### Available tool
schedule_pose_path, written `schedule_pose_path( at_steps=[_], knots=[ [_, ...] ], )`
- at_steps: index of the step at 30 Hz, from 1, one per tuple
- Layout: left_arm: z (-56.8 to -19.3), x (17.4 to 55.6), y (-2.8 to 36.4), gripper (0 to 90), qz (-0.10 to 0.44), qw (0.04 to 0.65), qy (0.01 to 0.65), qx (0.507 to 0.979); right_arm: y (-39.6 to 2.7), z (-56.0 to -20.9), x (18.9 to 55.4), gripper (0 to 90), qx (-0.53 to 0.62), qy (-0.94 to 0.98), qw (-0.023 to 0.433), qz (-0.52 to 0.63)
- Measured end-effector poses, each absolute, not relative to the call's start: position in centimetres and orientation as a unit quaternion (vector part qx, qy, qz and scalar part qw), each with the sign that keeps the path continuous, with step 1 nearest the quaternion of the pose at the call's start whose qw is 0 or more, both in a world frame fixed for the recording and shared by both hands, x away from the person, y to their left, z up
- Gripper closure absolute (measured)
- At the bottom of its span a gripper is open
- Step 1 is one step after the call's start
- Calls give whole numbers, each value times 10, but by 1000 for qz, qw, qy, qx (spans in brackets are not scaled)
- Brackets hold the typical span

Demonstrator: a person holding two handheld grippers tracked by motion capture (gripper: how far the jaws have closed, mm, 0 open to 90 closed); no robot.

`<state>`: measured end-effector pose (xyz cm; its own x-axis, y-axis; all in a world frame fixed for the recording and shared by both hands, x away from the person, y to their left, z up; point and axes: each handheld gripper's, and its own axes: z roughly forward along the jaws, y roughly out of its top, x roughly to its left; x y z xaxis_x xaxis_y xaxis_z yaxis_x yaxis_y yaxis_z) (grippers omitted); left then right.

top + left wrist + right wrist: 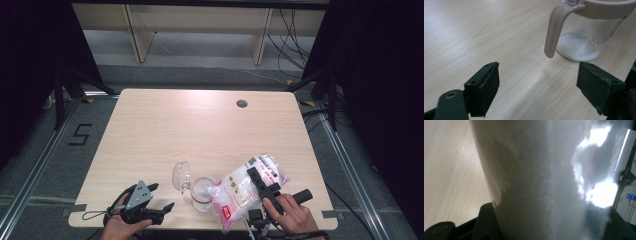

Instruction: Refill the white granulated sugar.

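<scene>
Bag (pixel 240 192) of white granules, being held tilted over the jar (pixel 202 196): the right tool (pixel 260 186) is gripping it across the body, its jaws clamped on the plastic at mid-span, so that in the right gripper view the bag (pixel 541 182) is rising straight up out of those jaws. The bag's long axis is slanting down from this tool toward its lower left, mouth end sitting at the jar rim, and white grains are already lying in the jar (pixel 584 37). The clear hinged lid (pixel 182 176) is standing open on the far side of the jar. The left tool (pixel 159 197) is resting low on the bench (pixel 200 130), jaws wide apart and holding nothing; the jar's beige handle (pixel 554 32) is lying just ahead of it, untouched. Judged nearer to the pour: the right hand (pixel 292 215)
</scene>
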<state>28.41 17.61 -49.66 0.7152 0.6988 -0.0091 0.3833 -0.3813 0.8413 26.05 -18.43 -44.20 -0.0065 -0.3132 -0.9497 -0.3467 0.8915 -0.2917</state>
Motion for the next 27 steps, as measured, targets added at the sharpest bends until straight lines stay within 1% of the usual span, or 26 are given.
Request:
schedule_pose_path(
  at_steps=[3,4,9,10,11,12,14,17,18,22,23,27],
  knots=[
    [-496,284,177,182,182,439,332,815,-184,-440,260,490,-242,704,667,12],
    [-497,284,175,182,179,452,334,808,-184,-441,261,490,-243,704,667,13],
    [-497,284,175,182,176,453,337,806,-186,-444,262,492,-228,717,658,21],
    [-497,284,175,182,177,451,337,807,-186,-444,262,492,-227,717,658,22],
    [-496,284,177,182,184,438,327,817,-186,-444,262,492,-226,718,658,23],
    [-497,284,175,182,178,450,335,809,-187,-445,262,492,-226,717,659,23],
    [-497,283,175,182,177,452,339,806,-186,-443,262,492,-233,715,659,17],
    [-496,285,176,182,183,450,326,811,-186,-442,262,493,-239,711,661,21],
    [-496,285,176,182,183,450,328,810,-187,-446,261,493,-214,721,659,26],
    [-496,285,176,182,182,450,327,811,-187,-445,262,494,-221,719,659,28],
    [-495,286,179,182,186,435,320,821,-187,-445,261,494,-222,719,659,28],
    [-497,284,176,182,179,447,335,810,-187,-445,261,495,-224,717,660,26]
  ],
)
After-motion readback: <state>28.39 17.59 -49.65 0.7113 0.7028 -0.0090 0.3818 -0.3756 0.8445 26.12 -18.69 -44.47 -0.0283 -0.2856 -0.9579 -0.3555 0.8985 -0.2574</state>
